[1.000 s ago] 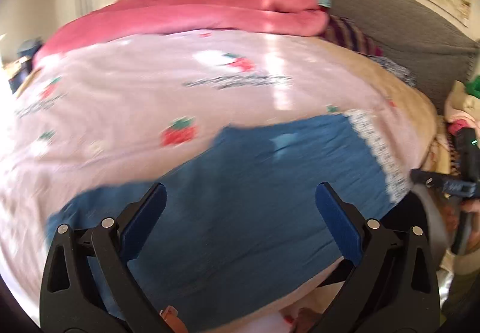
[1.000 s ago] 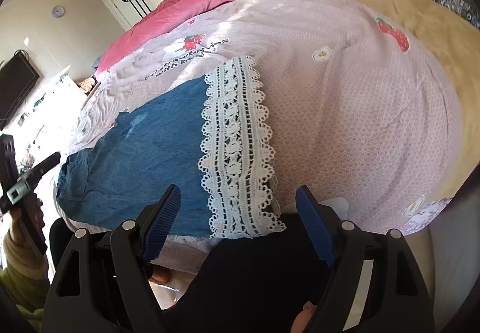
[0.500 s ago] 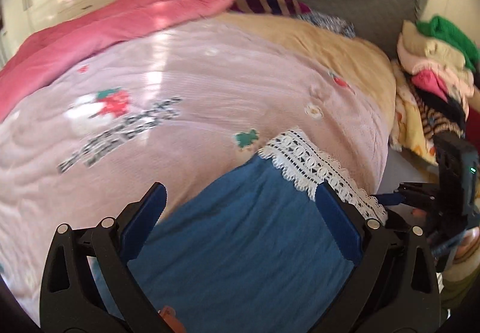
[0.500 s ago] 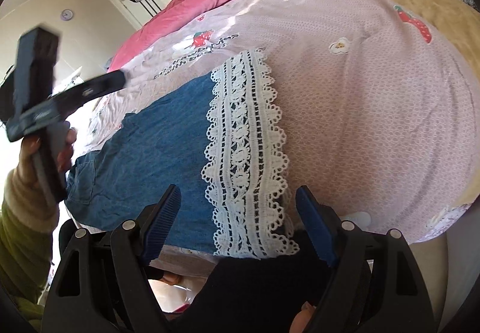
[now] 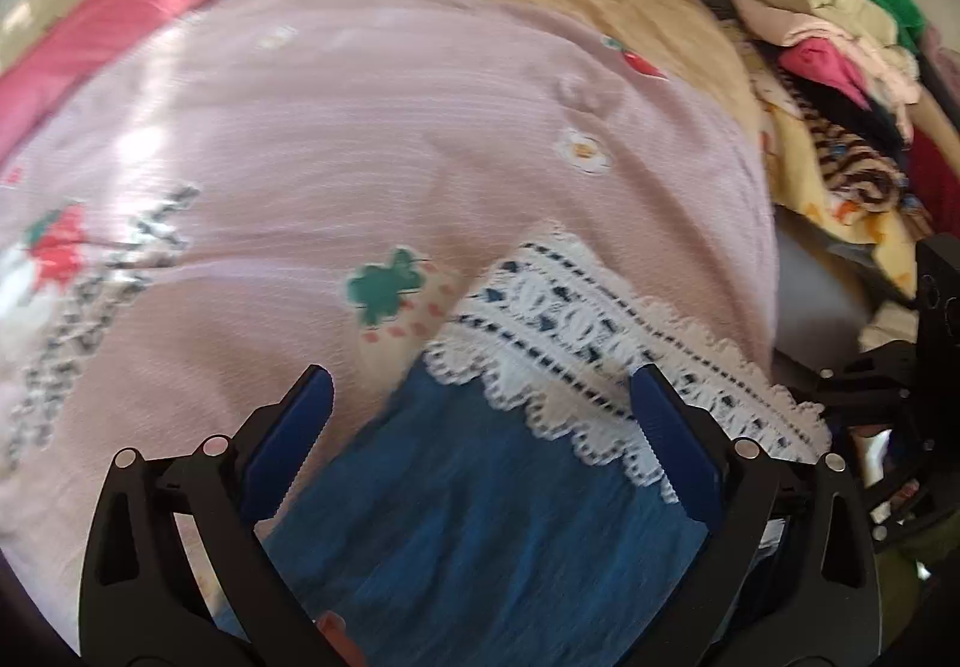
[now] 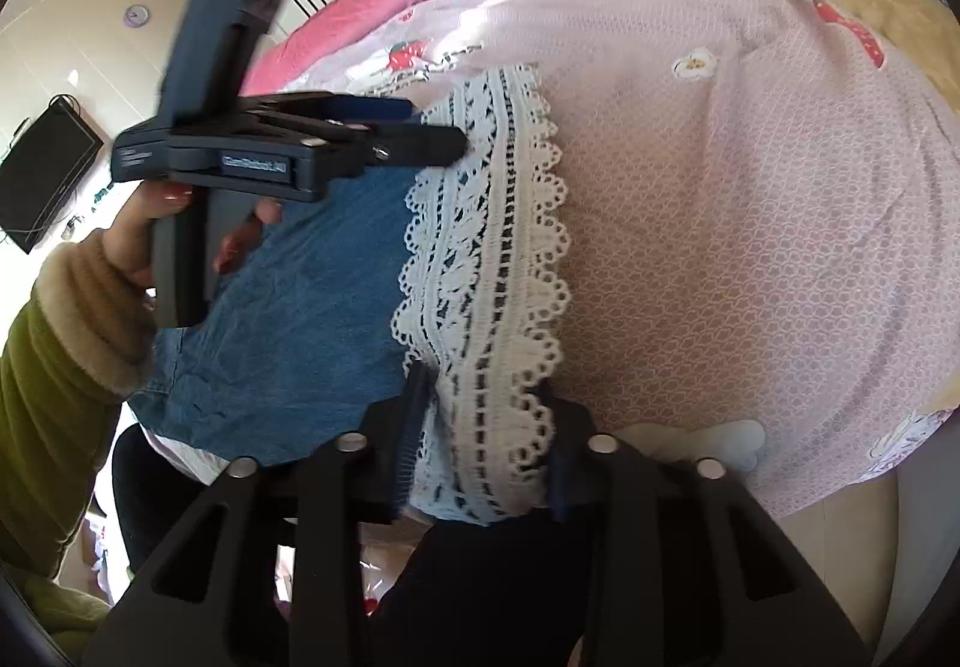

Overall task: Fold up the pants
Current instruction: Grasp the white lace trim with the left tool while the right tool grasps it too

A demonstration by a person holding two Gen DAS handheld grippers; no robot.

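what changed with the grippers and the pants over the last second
The left gripper swung from the denim body toward the lace hem and now hovers open over its far corner. The right gripper narrowed its jaws around the hem's near edge, though whether it has fully clamped is unclear. The pants lie flat as before on the pink bedspread.

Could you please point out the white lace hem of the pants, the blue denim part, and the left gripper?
white lace hem (image 6: 486, 271), right wrist view, middle of band.
blue denim part (image 5: 498, 517), left wrist view, centre.
left gripper (image 5: 480, 445), left wrist view, between fingertips.
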